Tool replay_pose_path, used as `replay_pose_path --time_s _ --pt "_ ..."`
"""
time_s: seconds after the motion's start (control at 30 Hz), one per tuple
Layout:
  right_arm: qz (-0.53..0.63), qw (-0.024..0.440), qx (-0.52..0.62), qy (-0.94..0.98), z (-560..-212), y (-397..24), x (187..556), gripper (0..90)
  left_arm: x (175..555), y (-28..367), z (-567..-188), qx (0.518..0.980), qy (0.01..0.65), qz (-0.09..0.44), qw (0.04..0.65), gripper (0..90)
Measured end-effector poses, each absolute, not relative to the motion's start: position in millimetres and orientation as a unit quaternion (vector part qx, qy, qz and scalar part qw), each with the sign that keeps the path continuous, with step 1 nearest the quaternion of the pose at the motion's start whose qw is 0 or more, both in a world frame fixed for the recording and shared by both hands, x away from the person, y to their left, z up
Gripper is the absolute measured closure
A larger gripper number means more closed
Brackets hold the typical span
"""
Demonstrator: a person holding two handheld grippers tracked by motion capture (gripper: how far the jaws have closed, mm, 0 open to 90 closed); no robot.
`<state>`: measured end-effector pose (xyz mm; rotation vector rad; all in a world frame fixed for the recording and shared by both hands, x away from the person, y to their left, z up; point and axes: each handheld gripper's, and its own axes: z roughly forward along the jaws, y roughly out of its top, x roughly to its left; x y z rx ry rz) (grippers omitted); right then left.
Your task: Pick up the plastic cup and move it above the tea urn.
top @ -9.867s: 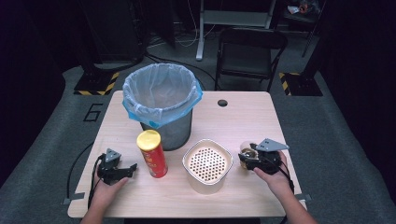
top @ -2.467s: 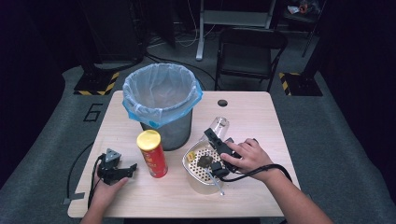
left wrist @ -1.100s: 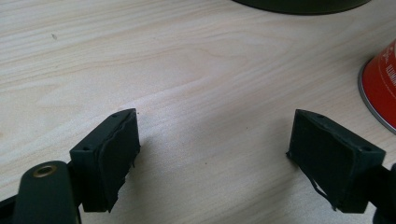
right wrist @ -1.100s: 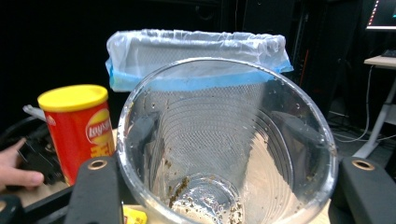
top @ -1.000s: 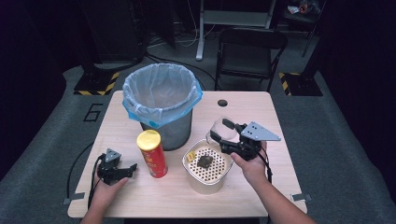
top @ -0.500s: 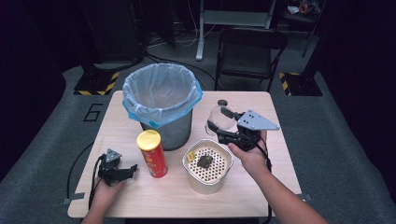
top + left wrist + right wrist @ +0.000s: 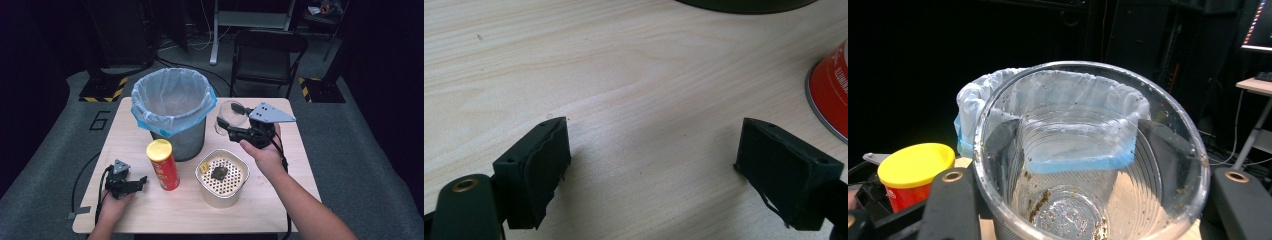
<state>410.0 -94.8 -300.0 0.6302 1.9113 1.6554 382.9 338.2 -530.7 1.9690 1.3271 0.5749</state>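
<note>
Right of centre in the high view, the right tongs (image 7: 231, 131) are clenched on a clear plastic cup (image 7: 231, 114), holding it in the air just beside the right side of the trash bin (image 7: 172, 116) with its blue liner, and above the bench (image 7: 280, 200). In the right gripper view the two black jaws press on the cup wall from both sides, and brown wet residue sticks to the bottom and wall of the cup (image 7: 1073, 210). The risk, as I judge it, is that the thin wall can bend or slip between the jaws if the hand tilts it quickly, and then the cup would fall on the bench or on the metal strainer container (image 7: 221, 176) below instead of into the bin; drops of the residue could also fall on the bench. If the cup is let go too early, it may hit the bin rim and bounce away. The left tongs (image 7: 134, 183) lie released on the bench at the lower left of the high view, nothing between them, near the red can with yellow lid (image 7: 162, 163). Compared with one second ago, the cup is higher and closer to the bin; the left tongs and the can are in the same places.
</note>
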Motion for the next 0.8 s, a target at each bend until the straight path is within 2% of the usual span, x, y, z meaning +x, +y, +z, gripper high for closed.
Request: replay_pose_path --time_s 0.23,0.8 --pt "0.625 0.251 0.233 0.701 -283 -84 424 36.1 383 338 -531 0.758 0.509 0.222 0.341 13.7" --pt "0.614 0.255 0.217 0.714 -237 -41 451 36.3 383 338 -531 0.757 0.511 0.221 0.342 13.7"
